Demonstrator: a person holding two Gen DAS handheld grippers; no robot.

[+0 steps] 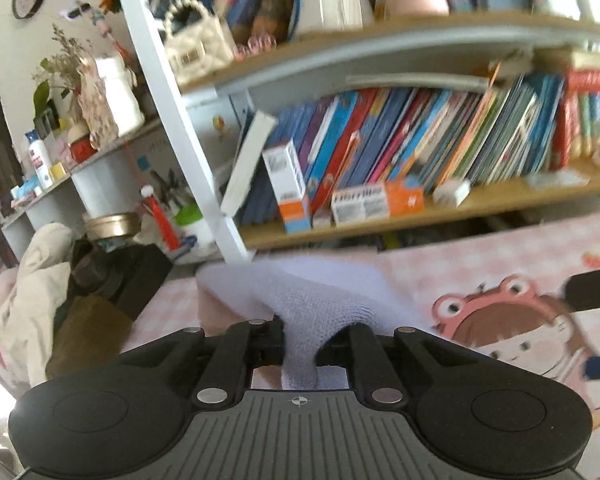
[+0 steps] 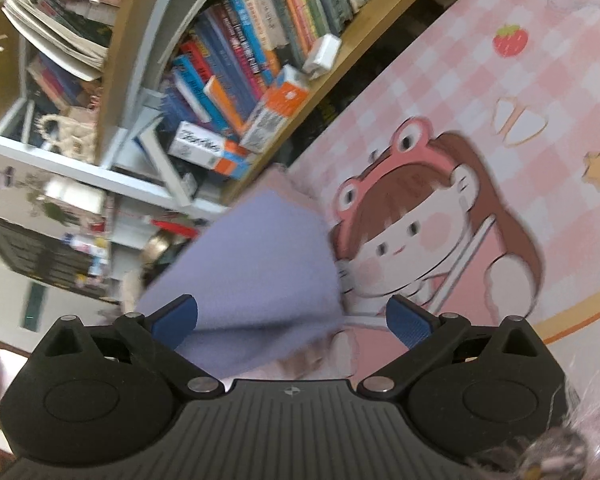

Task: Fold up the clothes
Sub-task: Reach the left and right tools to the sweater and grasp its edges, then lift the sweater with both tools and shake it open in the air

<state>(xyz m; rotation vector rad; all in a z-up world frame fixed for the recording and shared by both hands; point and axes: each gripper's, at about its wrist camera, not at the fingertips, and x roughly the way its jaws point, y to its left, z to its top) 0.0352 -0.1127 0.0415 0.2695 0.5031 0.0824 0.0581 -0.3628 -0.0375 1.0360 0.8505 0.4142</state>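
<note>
A lavender knit garment (image 1: 300,292) lies on a pink checked cartoon mat (image 1: 480,280). My left gripper (image 1: 300,340) is shut on a bunched fold of it, and the cloth rises between its black fingers. In the right wrist view the same lavender garment (image 2: 256,272) spreads flat and blurred in front of my right gripper (image 2: 292,320). That gripper stands open, and its blue-padded fingers (image 2: 410,326) straddle the near edge of the cloth without pinching it. The right gripper's dark tip (image 1: 596,288) shows at the left view's right edge.
A bookshelf (image 1: 420,204) packed with books and small boxes runs along the mat's far edge. A white shelf post (image 1: 188,136) stands at the left. Beige and dark bags (image 1: 40,292) pile up beside the mat's left side.
</note>
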